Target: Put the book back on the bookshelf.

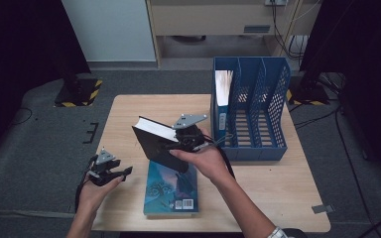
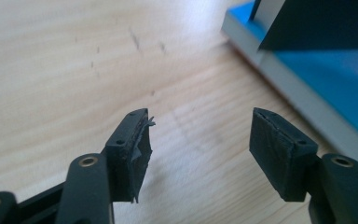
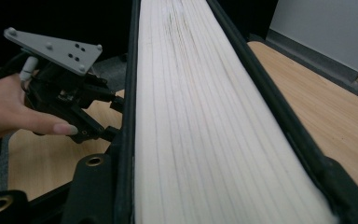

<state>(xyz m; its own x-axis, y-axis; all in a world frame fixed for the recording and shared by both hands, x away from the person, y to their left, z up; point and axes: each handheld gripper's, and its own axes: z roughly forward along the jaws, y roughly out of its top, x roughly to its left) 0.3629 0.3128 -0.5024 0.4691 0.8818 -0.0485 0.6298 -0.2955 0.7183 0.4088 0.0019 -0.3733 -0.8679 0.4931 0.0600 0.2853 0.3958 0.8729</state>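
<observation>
- Two handheld grippers work over a pale wooden table (image 1: pixel 278 198) w/ visible grain and rounded corners.
- Right gripper (image 1: pixel 181 141), black w/ a grey three-cornered plate on top, clamps a black hardcover book (image 1: pixel 156 144). Book is held tilted above the table centre, its cream page block facing up and left.
- In the right gripper view the page edges (image 3: pixel 205 121) run as fine parallel lines between two thin, dark cover boards; both black jaws press on the covers from outside, so the grip is firm.
- Left gripper (image 1: pixel 121 173) sits low near the table's left front edge, well apart from the held book. Its jaws stand apart w/ nothing between them.
- In the left gripper view the pads (image 2: pixel 137 149) are blocky, matte black rubber; the left pad's facing looks frayed and peeling at the edge.
- Second book, a flat teal book (image 1: pixel 171 191) w/ glossy illustrated cover and a white barcode, lies on the table just below the held book, approx. at the front centre.
- Blue plastic file rack (image 1: pixel 268 99) stands at the table's right rear: three upright slots, perforated mesh side walls. A blue-spined binder (image 1: pixel 222 94) stands in its leftmost slot.
- Floor around the table is grey carpet (image 1: pixel 44 148).
</observation>
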